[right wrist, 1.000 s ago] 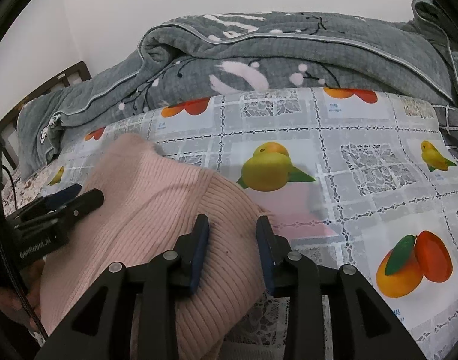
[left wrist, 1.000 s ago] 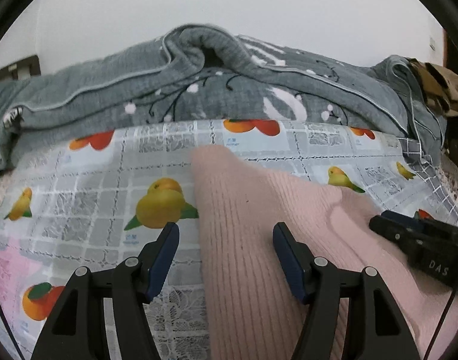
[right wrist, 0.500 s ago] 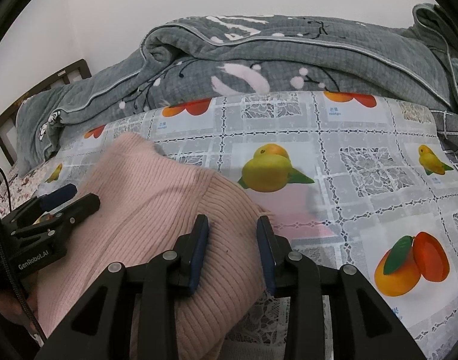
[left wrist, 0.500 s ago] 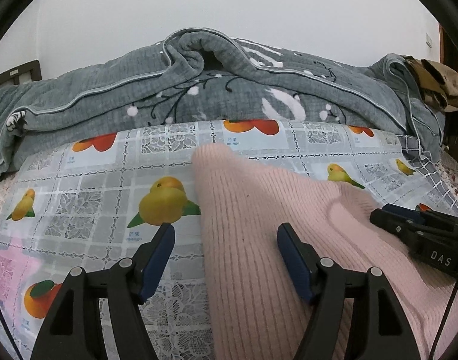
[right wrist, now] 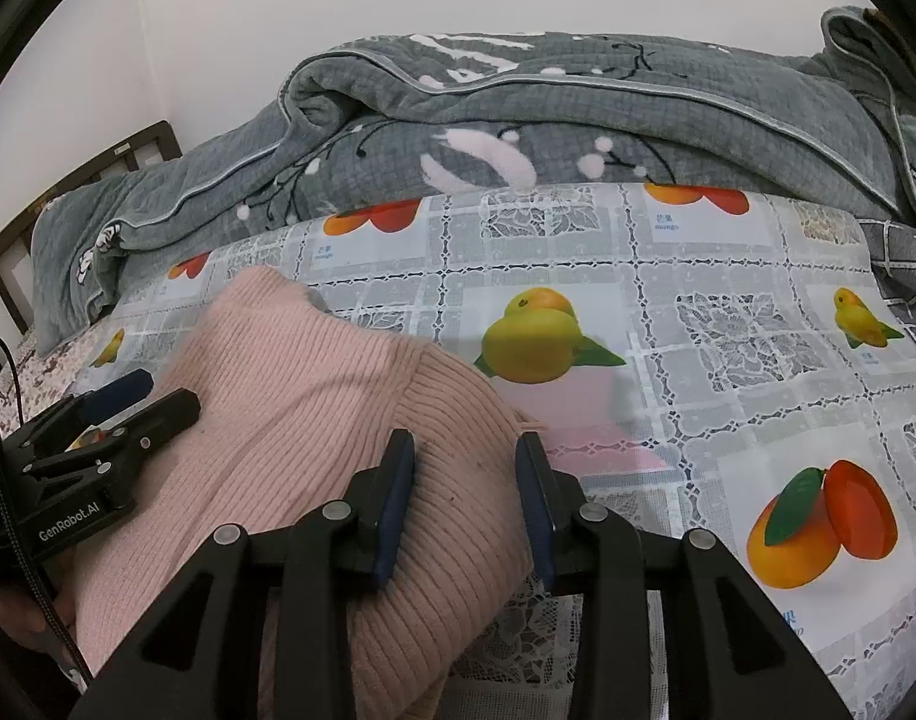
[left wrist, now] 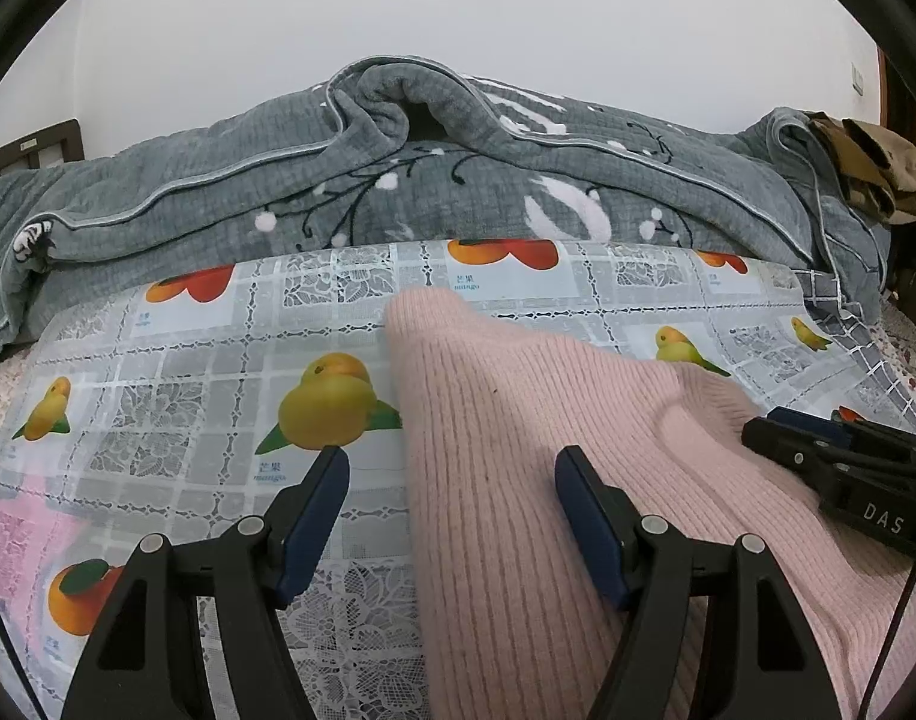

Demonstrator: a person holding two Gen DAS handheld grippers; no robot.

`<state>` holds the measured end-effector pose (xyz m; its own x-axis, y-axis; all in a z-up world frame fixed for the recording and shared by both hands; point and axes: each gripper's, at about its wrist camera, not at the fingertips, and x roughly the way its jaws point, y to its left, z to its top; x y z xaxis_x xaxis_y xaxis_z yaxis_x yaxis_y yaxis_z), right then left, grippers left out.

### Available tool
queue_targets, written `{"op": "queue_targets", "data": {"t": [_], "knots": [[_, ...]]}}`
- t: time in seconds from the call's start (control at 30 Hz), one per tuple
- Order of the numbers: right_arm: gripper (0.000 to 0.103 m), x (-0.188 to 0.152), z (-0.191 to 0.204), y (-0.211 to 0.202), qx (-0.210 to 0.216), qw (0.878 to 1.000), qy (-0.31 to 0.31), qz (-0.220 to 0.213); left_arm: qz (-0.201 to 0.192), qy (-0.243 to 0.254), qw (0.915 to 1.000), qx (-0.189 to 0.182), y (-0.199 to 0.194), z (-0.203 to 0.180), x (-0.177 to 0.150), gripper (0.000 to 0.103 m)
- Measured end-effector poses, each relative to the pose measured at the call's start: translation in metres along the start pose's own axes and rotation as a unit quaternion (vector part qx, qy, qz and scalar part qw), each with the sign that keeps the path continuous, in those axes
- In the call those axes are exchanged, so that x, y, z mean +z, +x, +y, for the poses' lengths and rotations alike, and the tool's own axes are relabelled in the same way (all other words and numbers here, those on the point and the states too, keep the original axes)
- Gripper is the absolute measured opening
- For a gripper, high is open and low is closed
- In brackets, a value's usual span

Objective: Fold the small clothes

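Jaws of the left gripper stand wide, straddling the pink sweater's left edge without pinching. Right gripper jaws stand part-open around its ribbed hem corner; grip cannot be confirmed. Sweater's long axis runs away from both.

The left claw is standing a little wider than a second ago, its left finger over the fruit-print cloth and its right over the pink sweater, neither pad pressing on the knit. The sweater is sitting slightly lower in that view now.
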<state>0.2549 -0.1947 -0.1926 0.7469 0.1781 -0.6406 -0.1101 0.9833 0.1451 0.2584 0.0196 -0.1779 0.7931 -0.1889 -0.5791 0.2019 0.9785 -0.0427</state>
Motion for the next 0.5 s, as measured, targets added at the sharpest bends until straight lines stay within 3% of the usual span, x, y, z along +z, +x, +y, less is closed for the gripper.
{"op": "queue_targets", "data": {"t": [0.3, 0.5], "knots": [[0.035, 0.000, 0.000, -0.003, 0.003, 1.000, 0.001, -0.006, -0.002, 0.001, 1.0000, 0.000, -0.001, 0.001, 0.000, 0.070], [0.035, 0.001, 0.010, -0.032, 0.004, 0.998, -0.024, -0.064, -0.012, -0.002, 0.9999, 0.003, -0.009, -0.001, -0.002, 0.070]]}}
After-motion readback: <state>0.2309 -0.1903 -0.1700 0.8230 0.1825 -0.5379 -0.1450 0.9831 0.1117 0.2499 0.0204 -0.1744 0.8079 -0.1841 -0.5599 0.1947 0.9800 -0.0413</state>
